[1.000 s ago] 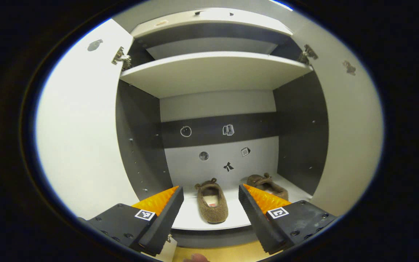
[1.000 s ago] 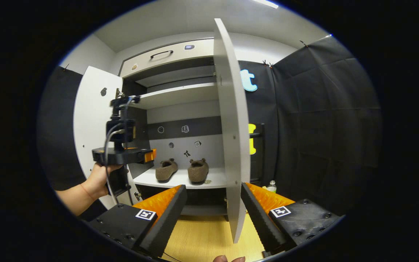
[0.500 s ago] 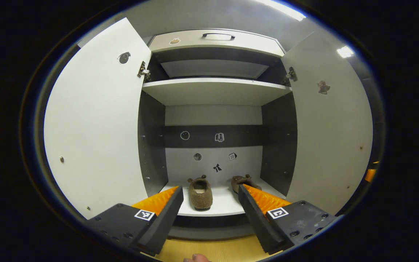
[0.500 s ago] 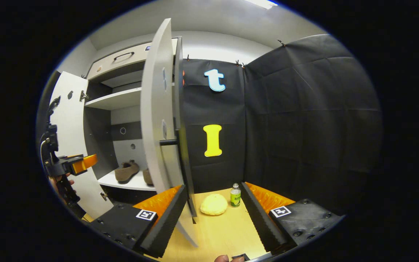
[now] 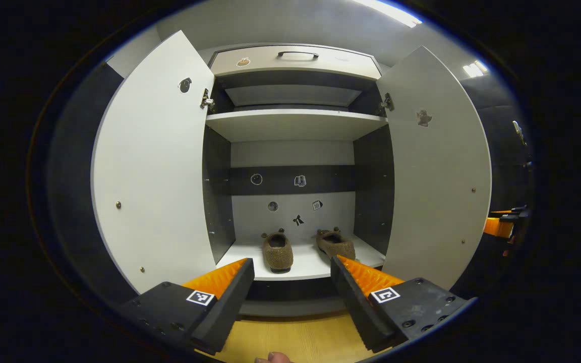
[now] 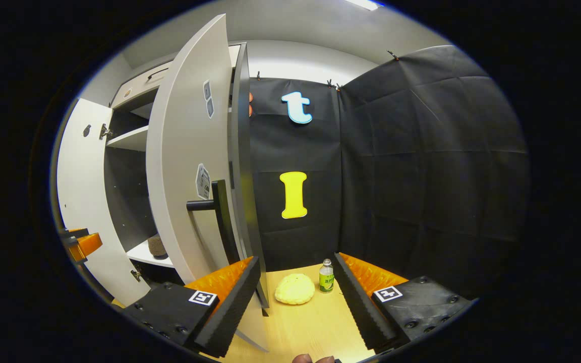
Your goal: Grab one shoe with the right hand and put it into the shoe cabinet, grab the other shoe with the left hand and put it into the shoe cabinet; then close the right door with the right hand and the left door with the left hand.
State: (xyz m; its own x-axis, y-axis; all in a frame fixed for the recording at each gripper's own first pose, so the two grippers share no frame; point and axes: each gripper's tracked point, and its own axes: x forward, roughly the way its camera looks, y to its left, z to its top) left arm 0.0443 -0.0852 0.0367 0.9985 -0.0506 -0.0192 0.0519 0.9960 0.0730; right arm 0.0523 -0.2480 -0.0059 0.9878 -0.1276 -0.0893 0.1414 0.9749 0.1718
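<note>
Left hand-held gripper [image 5: 290, 282] empty, fingers wide apart, aimed straight into open white shoe cabinet with dark grey inner walls [image 5: 293, 126]. Two brown fuzzy slippers with small ears on lower white shelf [image 5: 305, 264] ahead of and between the fingers: left brown slipper [image 5: 277, 252] and right brown slipper [image 5: 336, 244], side by side, apart, toes toward the back wall. White left cabinet door [image 5: 154, 166] swung open to the left of the gripper, white right cabinet door [image 5: 434, 166] open to the right. Other gripper's tip at far right edge of left gripper view, beyond right door. Right hand-held gripper [image 6: 295, 290] also empty, fingers spread, just right of right door's outer face [image 6: 184, 166]; black bar handle [image 6: 220, 212] above its left finger, not touching. Pale yellow round cushion-like object [image 6: 295, 290] and small green-labelled bottle [image 6: 326, 277] on light wood floor [image 6: 310, 327] ahead, between the fingers. One slipper partly visible past door edge [image 6: 157, 246].
</note>
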